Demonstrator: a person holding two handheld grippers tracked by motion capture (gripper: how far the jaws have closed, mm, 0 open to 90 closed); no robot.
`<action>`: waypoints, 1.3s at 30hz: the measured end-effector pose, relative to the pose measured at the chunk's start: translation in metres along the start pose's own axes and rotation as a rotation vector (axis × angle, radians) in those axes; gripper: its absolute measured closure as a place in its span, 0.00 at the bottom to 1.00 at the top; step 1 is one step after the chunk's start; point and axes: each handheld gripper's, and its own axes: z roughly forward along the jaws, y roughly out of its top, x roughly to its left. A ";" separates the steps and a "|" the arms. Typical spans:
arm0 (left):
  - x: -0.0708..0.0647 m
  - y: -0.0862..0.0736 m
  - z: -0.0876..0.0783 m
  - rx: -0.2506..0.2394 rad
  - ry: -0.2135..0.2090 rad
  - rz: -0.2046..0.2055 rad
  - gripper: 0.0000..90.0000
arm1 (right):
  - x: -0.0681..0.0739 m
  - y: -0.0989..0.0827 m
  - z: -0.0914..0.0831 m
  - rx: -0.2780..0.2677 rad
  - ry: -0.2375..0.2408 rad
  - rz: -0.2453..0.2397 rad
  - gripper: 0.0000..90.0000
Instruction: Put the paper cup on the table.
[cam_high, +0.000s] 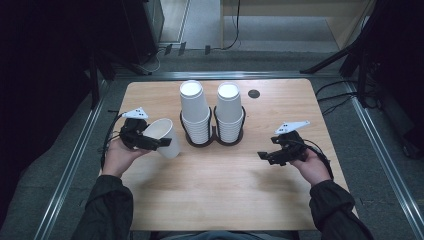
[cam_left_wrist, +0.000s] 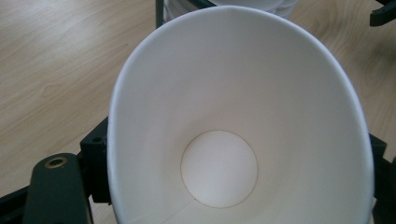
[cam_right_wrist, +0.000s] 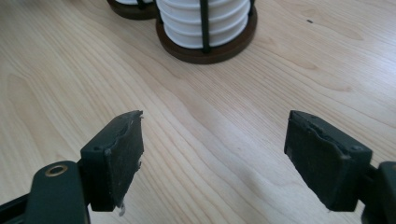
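Note:
My left gripper (cam_high: 161, 143) is shut on a white paper cup (cam_high: 163, 135), held tilted on its side over the table's left part. In the left gripper view the cup's (cam_left_wrist: 233, 116) open mouth faces the camera, squeezed to an oval between the black fingers (cam_left_wrist: 95, 161). Two stacks of upside-down white cups, left (cam_high: 194, 112) and right (cam_high: 229, 111), stand in a black double holder (cam_high: 214, 136) at the table's middle. My right gripper (cam_high: 263, 156) hovers open at the right, with bare wood between its jaws (cam_right_wrist: 215, 140).
The wooden table (cam_high: 220, 195) has a small black round hole cover (cam_high: 254, 93) at the back right. In the right gripper view the holder's dark base (cam_right_wrist: 205, 51) lies ahead of the jaws. Metal rails and dark stands surround the table.

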 end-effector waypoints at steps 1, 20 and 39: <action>0.002 0.000 0.000 0.012 0.007 0.003 0.20 | -0.001 -0.001 0.000 -0.002 -0.012 0.002 0.22; 0.037 0.007 -0.004 0.003 0.094 -0.083 0.19 | -0.004 -0.016 -0.005 0.010 -0.021 0.097 0.22; 0.083 0.008 0.000 0.014 0.249 -0.143 0.17 | 0.002 -0.016 -0.003 0.025 -0.016 0.076 0.22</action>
